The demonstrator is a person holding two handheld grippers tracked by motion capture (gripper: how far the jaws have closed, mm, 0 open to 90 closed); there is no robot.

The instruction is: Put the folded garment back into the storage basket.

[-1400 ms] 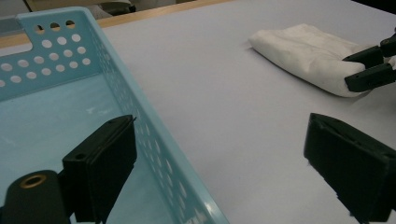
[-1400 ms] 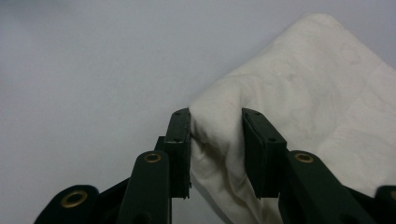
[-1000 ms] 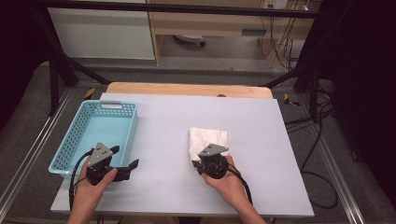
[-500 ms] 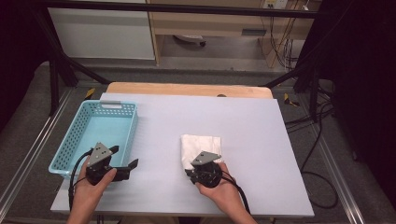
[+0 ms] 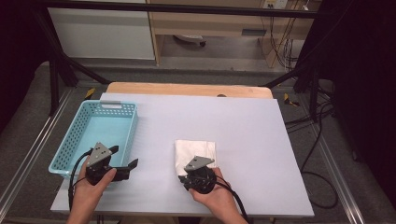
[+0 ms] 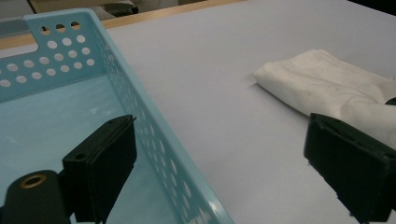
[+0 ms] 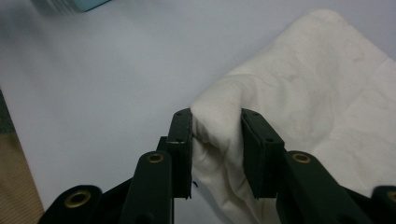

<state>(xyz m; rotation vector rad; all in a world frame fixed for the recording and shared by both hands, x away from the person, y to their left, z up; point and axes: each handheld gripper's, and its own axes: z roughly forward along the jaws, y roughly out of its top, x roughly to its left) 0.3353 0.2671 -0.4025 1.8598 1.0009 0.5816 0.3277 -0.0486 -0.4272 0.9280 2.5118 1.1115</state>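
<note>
Right gripper (image 7: pixel 215 140) is pinching a bunched corner of the white cloth (image 7: pixel 317 98): in the right gripper view both pads press into the raised fold, fabric puckered between them. From the high view the right gripper (image 5: pixel 200 173) sits at the near edge of the cloth (image 5: pixel 195 150), which lies folded flat on the pale table (image 5: pixel 243 116), roughly mid-width and toward the person's side, well apart from the blue basket (image 5: pixel 71 140) at the table's left. Left gripper (image 5: pixel 122 164) hangs with jaws spread wide and nothing between them, just beside the basket's near right corner; in its own view one jaw stands over the basket wall (image 6: pixel 140 116), the other toward the cloth (image 6: pixel 327 84). Judgement: step in hand looks like moving the cloth toward the basket by this one corner. To do it well, keep the pinch firm and deep on the fold, since a shallow bite on loose fabric can slip. Lift enough that the trailing part clears the table and the basket rim rather than snagging on it. Left gripper could take a second corner if the cloth unfolds and sags.
</note>
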